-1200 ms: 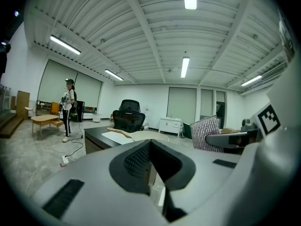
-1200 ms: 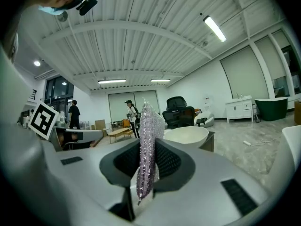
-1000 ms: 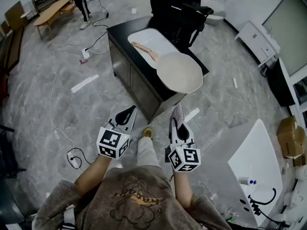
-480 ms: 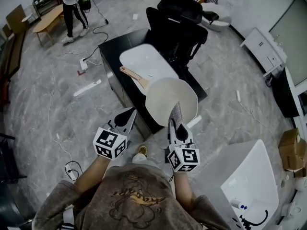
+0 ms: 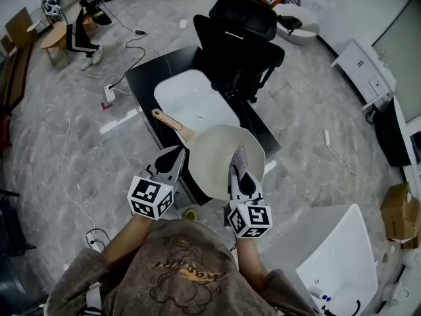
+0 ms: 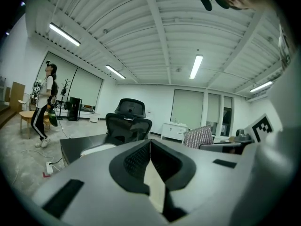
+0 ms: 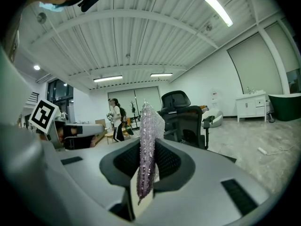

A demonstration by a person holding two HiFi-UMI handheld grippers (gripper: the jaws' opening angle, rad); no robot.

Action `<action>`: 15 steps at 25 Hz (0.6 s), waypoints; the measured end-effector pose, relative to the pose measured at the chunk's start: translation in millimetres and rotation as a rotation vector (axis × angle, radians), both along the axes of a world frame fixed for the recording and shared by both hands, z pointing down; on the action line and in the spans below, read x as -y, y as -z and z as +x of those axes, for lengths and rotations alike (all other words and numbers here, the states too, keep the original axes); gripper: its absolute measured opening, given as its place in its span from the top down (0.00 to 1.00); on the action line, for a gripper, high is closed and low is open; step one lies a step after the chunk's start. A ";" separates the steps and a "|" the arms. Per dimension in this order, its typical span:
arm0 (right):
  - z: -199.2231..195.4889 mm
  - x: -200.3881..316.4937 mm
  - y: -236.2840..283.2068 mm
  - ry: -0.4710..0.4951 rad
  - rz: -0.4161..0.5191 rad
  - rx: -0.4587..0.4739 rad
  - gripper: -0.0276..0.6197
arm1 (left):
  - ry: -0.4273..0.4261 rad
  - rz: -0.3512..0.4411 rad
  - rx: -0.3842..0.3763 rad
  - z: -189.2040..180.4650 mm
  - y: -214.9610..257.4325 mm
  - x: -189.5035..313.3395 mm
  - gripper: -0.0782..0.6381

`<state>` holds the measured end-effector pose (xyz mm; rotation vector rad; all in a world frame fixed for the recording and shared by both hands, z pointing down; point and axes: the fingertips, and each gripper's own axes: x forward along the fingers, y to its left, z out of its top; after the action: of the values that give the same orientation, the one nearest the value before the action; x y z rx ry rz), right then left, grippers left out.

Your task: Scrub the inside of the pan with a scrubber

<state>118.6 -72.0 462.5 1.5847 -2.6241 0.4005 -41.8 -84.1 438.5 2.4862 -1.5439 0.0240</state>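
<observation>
A cream-white pan (image 5: 220, 155) with a wooden handle (image 5: 168, 122) lies on the near end of a black table (image 5: 148, 78), partly over a white board (image 5: 187, 97). My right gripper (image 5: 240, 166) is shut on a glittery purple scrubber (image 5: 241, 158) (image 7: 146, 147) that sticks up between its jaws; in the head view it sits over the pan's near right part. My left gripper (image 5: 172, 162) is shut with nothing in it (image 6: 150, 161), just left of the pan's near rim. Both grippers are tilted up, toward the ceiling.
A black office chair (image 5: 238, 41) stands behind the table. A white table (image 5: 335, 259) is at the lower right. Cables and a power strip (image 5: 108, 94) lie on the grey floor at left. A person (image 5: 82, 18) stands far back left by a wooden bench.
The table and pan have come closer and lower in the head view; both grippers now overlap the pan's near edge. The jaws have stayed as they were.
</observation>
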 end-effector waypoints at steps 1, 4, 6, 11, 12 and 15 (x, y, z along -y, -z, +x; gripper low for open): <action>-1.2 4.4 -0.9 0.000 -0.003 -0.001 0.85 | -0.008 -0.003 0.003 -0.1 -0.8 5.1 0.87; -5.2 17.5 -3.5 -0.007 -0.012 -0.006 0.85 | -0.040 -0.015 0.009 -0.9 -4.7 21.0 0.87; -7.7 26.5 -5.1 -0.018 -0.016 -0.008 0.85 | -0.077 -0.021 0.008 -0.1 -7.4 31.8 0.87; -16.4 43.2 -8.3 -0.037 -0.029 -0.013 0.85 | -0.216 -0.033 -0.015 9.9 -8.7 50.3 0.51; -18.4 46.6 -8.8 -0.041 -0.032 -0.010 0.85 | -0.235 -0.034 -0.011 10.1 -8.7 53.4 0.51; -25.2 55.2 -9.5 -0.046 -0.036 -0.007 0.85 | -0.323 -0.053 0.039 11.0 -16.5 62.2 0.51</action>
<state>93.4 -127.2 472.0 1.6358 -2.5643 0.4410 -30.8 -146.3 455.0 2.6775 -1.1222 0.1630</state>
